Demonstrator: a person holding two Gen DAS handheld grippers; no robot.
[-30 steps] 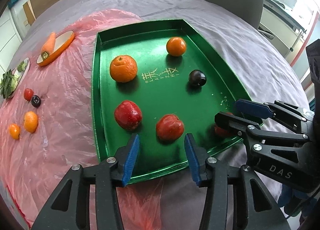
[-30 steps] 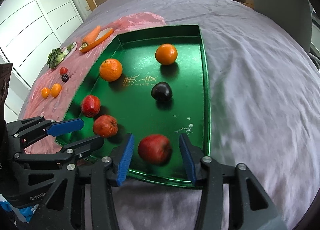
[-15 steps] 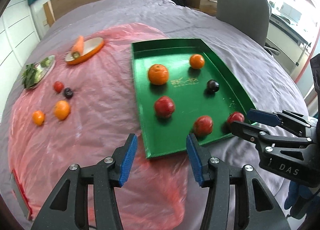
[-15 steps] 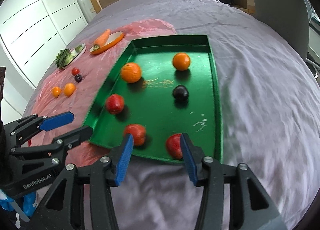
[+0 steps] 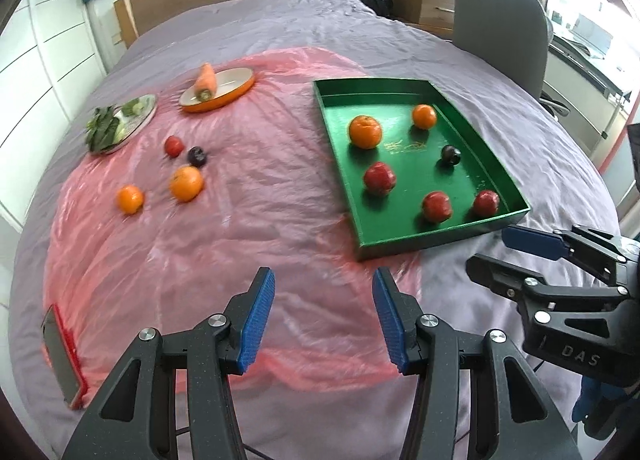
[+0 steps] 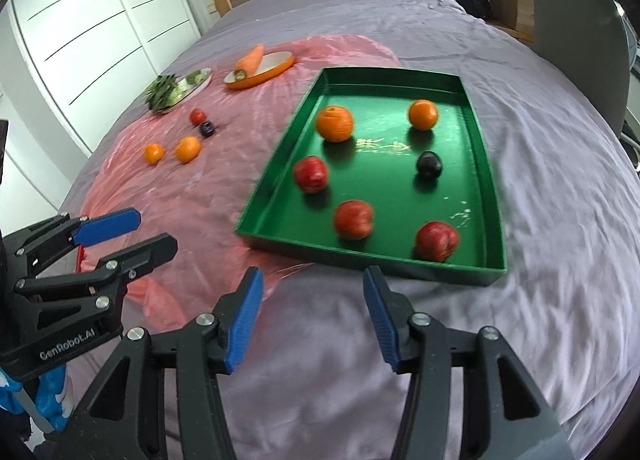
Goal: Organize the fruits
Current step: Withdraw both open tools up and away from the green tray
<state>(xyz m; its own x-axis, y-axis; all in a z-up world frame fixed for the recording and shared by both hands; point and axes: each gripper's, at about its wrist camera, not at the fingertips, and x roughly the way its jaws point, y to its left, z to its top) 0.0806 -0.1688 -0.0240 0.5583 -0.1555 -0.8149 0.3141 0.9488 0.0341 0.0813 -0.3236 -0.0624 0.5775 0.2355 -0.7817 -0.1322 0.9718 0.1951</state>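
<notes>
left wrist view: left gripper [image 5: 323, 310] low at 6 o'clock, blue pads parted to a middling gap, nothing between them, only pink plastic sheet [image 5: 224, 227] beneath. green tray [image 5: 432, 238] off at 2 o'clock, holding two oranges, three red fruits and a dark plum [image 5: 451, 154]. four loose fruits at 10 o'clock on the sheet: large orange [image 5: 186, 183], small orange [image 5: 129, 199], small red fruit [image 5: 173, 145], second dark plum [image 5: 197, 156]. beyond them a carrot [image 5: 205, 77] on an orange-rimmed dish and a plate of greens [image 5: 120, 121]. right gripper [image 5: 504, 252] poking in at 3 o'clock, just short of the tray's near rim

right wrist view: right gripper [image 6: 312, 314] at 6 o'clock, jaws opening wide, nothing between the pads, grey bedcover [image 6: 560, 187] below. tray [image 6: 360, 256] straight ahead at 12 o'clock, nearest red fruit [image 6: 437, 240] tucked in its near right corner, clear of the pads. left gripper [image 6: 132, 234] at 9 o'clock over the sheet's edge. loose fruits well apart at 10 to 11 o'clock

likely next: fetching a loose fruit from the sheet. best done by widening the left pads first, coming down over the large orange, straddling its widest girth, squeezing gently since round fruit rolls on slick plastic, then setting it in a bare patch of the tray
</notes>
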